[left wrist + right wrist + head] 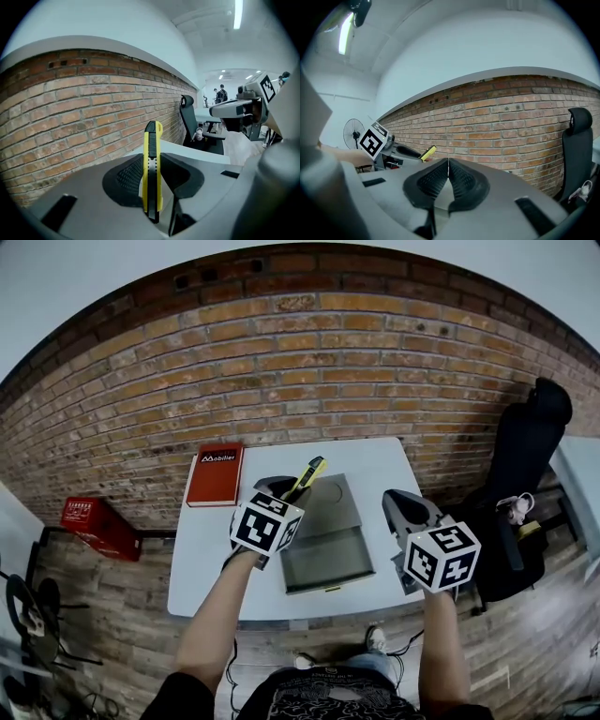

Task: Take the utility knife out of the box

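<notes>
From the head view: looked down on a white table beside a brick wall. Saw the left gripper clamped on the yellow utility knife. Saw the knife held up above the open grey box, not inside it. Saw the right gripper just right of the box, carrying nothing. Spotted a red book at the far left corner of the table.

From the left gripper view: found the knife standing up between the two pads, pinched on both sides, and poking out past them. Saw the right gripper over on the right.

From the right gripper view: found the jaws pressed together with nothing between them. Saw the left gripper and the yellow end of the knife over on the left.
</notes>
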